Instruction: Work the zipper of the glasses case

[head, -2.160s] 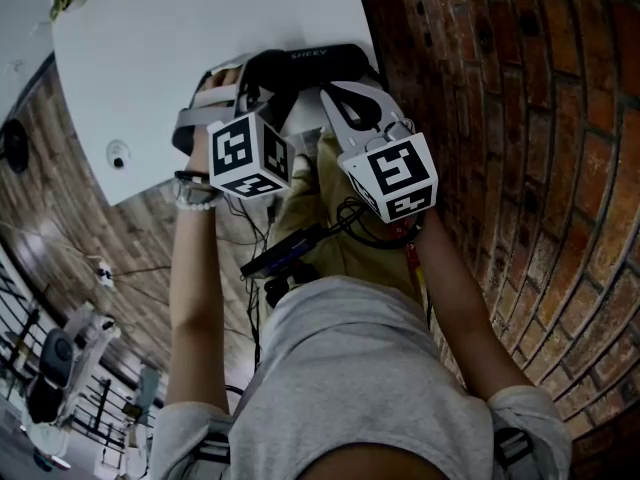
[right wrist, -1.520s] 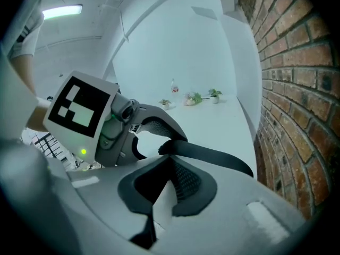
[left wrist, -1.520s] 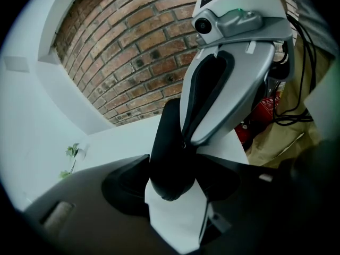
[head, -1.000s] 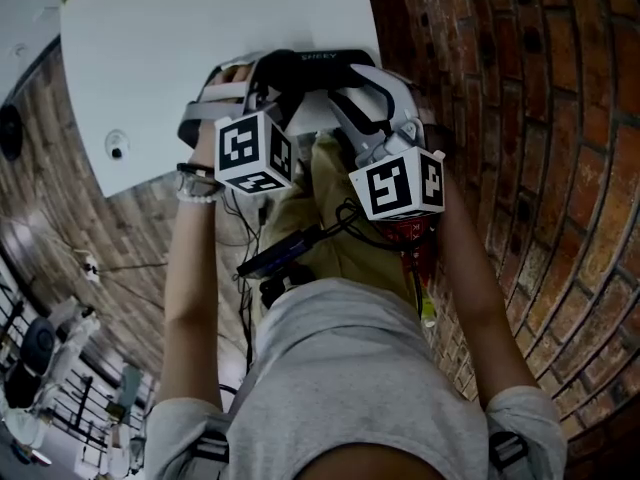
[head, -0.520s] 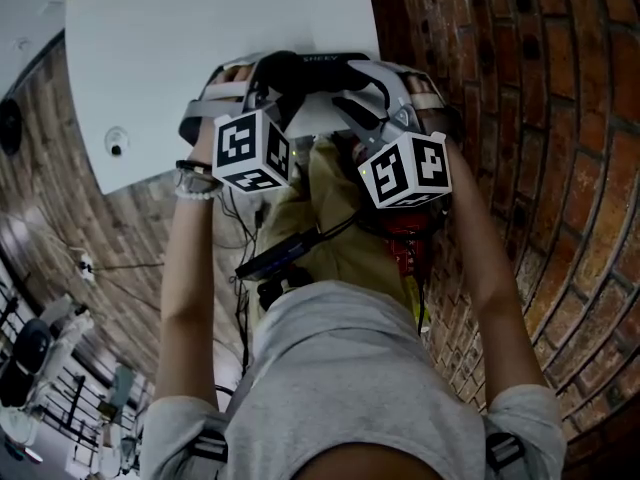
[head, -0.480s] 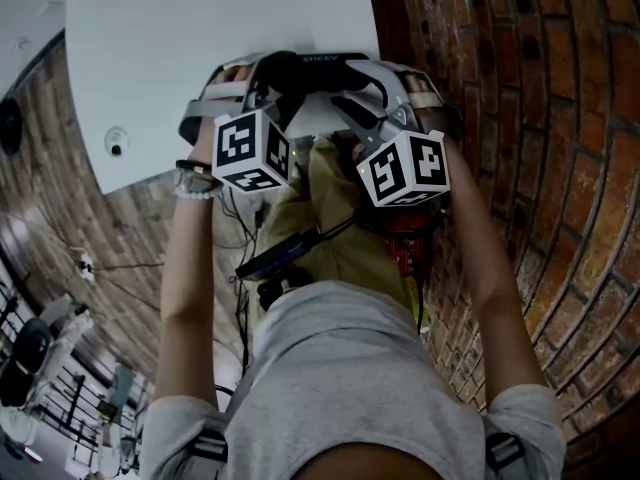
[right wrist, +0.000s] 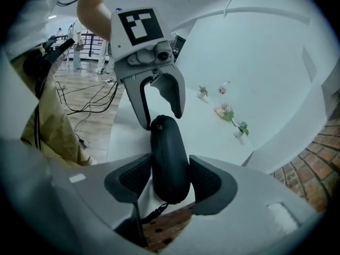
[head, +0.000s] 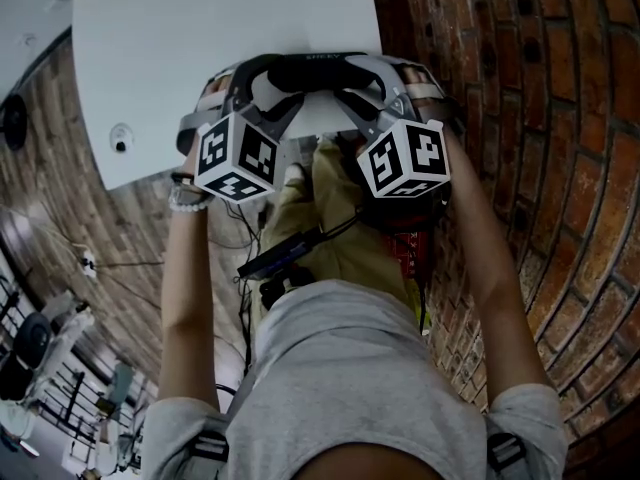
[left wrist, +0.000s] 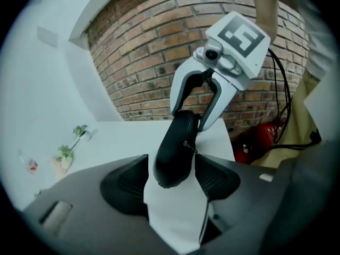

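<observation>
Glasses case: black, oval (head: 315, 69) — held up at the near edge of the white tabletop (head: 230, 38), spanning your two grippers.
Writing: pale lettering on the case's top face, too small to read surely.
Zipper: a small pull (left wrist: 188, 145) shows on the side seam.
Left gripper (left wrist: 171, 179): closed on one end of the case, a pad against each side.
Right gripper (right wrist: 170, 182): jaws have just been closing — they stand wide yet clamp the other end.
Beyond: brick wall (head: 520, 118) on your right.

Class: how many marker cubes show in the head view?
2. One marker cube rides the left hand-held gripper, another the right hand-held gripper, whose jaws have just been closing on the glasses case. None hidden.
</observation>
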### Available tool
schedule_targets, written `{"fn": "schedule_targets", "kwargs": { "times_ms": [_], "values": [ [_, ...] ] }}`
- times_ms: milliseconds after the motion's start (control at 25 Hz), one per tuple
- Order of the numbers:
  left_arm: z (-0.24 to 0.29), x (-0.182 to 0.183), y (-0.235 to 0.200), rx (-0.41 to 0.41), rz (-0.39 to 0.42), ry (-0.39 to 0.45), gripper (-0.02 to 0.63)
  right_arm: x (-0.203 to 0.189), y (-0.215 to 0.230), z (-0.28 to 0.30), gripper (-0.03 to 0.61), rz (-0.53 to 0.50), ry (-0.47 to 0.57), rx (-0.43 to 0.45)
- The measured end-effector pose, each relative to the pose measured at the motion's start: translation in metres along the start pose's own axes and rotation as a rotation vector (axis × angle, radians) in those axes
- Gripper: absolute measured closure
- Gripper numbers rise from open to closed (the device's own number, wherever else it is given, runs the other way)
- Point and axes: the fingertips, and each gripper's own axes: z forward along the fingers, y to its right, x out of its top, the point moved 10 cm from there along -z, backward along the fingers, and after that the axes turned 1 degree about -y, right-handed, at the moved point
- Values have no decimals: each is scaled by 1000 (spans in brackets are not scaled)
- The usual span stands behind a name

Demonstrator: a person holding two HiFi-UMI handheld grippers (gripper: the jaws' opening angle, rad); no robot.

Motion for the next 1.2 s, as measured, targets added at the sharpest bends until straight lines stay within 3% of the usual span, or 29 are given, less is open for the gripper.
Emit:
{"fn": "schedule_targets", "kwargs": {
  "times_ms": [280, 400, 480, 640, 920, 1200],
  "values": [
    [-33, 2, 8, 98, -375, 130, 428, -4, 1, 2, 350, 2, -1, 6],
    [-37, 3, 14, 178, -558, 95, 440, -1, 1, 2, 350, 2, -5, 8],
    [-35, 6, 18, 230, -634, 42, 457, 1, 0, 2, 350, 0, -7, 7],
    [-28, 17, 26, 262, -719, -15, 462, 4, -1, 0, 350, -2, -13, 6],
    [-21, 25, 28, 301, -845, -24, 469, 7, -1, 0, 350, -15, -15, 7],
    [-13, 28, 33, 332, -897, -39, 479, 7, -4, -1, 353, -38, -19, -1]
  ]
}}
